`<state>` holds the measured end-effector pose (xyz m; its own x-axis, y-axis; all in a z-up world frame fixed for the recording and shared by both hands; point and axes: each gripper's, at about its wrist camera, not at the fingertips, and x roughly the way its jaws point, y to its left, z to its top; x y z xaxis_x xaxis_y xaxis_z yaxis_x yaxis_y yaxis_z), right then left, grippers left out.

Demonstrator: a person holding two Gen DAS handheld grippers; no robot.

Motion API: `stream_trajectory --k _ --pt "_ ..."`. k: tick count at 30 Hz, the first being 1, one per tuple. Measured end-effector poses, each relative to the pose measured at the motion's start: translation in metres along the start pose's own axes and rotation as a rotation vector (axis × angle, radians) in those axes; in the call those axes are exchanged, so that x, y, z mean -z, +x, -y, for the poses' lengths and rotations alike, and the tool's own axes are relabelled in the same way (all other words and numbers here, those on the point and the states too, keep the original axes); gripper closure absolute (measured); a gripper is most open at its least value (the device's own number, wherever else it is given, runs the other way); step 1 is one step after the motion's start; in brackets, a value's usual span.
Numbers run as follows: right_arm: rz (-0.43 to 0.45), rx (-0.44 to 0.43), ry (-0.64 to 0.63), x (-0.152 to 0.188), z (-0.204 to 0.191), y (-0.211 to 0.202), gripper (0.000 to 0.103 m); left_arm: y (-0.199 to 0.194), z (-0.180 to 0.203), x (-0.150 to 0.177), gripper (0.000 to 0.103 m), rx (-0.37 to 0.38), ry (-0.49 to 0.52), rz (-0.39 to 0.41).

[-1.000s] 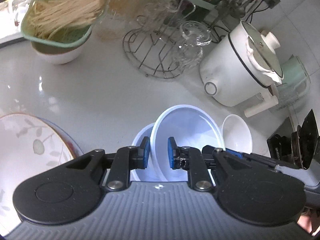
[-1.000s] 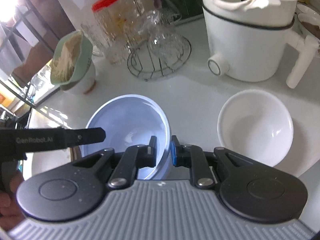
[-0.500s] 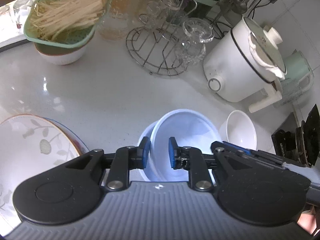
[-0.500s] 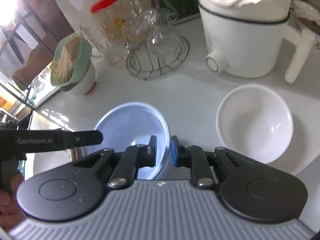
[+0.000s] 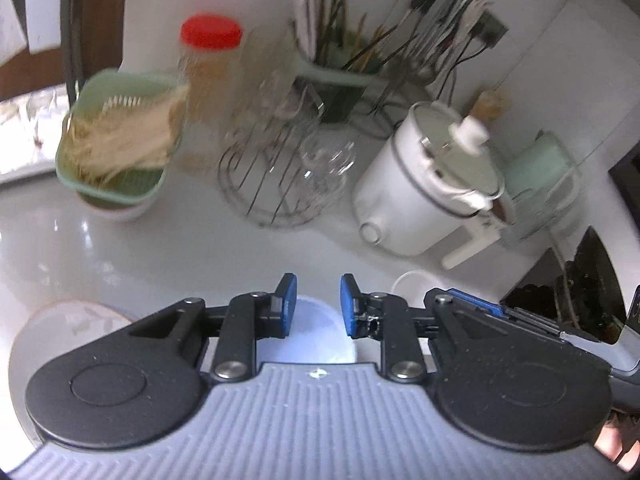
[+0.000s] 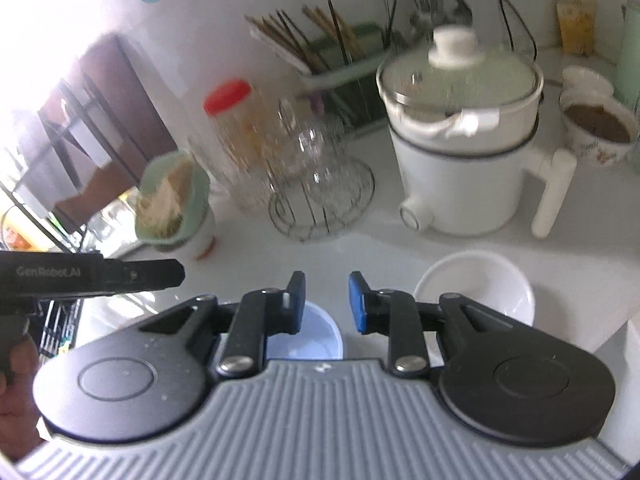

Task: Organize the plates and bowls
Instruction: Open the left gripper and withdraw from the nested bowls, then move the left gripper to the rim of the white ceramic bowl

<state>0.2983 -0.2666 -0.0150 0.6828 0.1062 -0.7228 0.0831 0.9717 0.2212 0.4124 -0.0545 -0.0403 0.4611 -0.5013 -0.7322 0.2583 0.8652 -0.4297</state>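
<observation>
A pale blue bowl (image 5: 316,338) (image 6: 306,340) sits on the white counter (image 5: 200,256), low in both wrist views and mostly hidden behind the gripper bodies. My left gripper (image 5: 317,300) hangs above it, jaws opening, with nothing between the pads. My right gripper (image 6: 327,300) is also above the bowl, jaws opening and empty. A white bowl (image 6: 476,292) (image 5: 408,282) stands to the right of the blue one. A floral plate (image 5: 76,320) lies at the left. The left gripper's finger (image 6: 132,276) shows in the right wrist view.
At the back stand a white electric pot (image 6: 464,152), a wire rack of glasses (image 6: 320,196), a red-lidded jar (image 5: 208,92), a green strainer of noodles (image 5: 120,148) on a white bowl, and a utensil holder (image 5: 340,68). A stove (image 5: 580,292) lies right.
Both grippers were shut on the blue bowl's rim. They have since let go, opened a little and risen, so the bowl now sits lower and smaller in both views.
</observation>
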Motion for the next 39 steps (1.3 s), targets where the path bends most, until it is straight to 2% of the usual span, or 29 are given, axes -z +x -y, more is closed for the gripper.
stream_trajectory --k 10,18,27,39 --pt "0.111 0.009 -0.033 -0.010 -0.005 -0.044 0.075 -0.036 0.028 -0.003 0.076 0.027 0.059 0.070" --pt "0.141 0.035 -0.031 -0.003 0.004 -0.058 0.075 -0.044 0.039 0.005 0.076 0.035 0.068 0.086" --pt "0.172 0.070 -0.019 0.004 0.024 -0.076 0.075 -0.037 0.066 0.016 0.076 0.056 0.103 0.075" --pt "0.168 0.170 0.026 0.023 0.065 -0.085 0.075 0.002 0.096 0.020 0.074 0.076 0.159 0.011"
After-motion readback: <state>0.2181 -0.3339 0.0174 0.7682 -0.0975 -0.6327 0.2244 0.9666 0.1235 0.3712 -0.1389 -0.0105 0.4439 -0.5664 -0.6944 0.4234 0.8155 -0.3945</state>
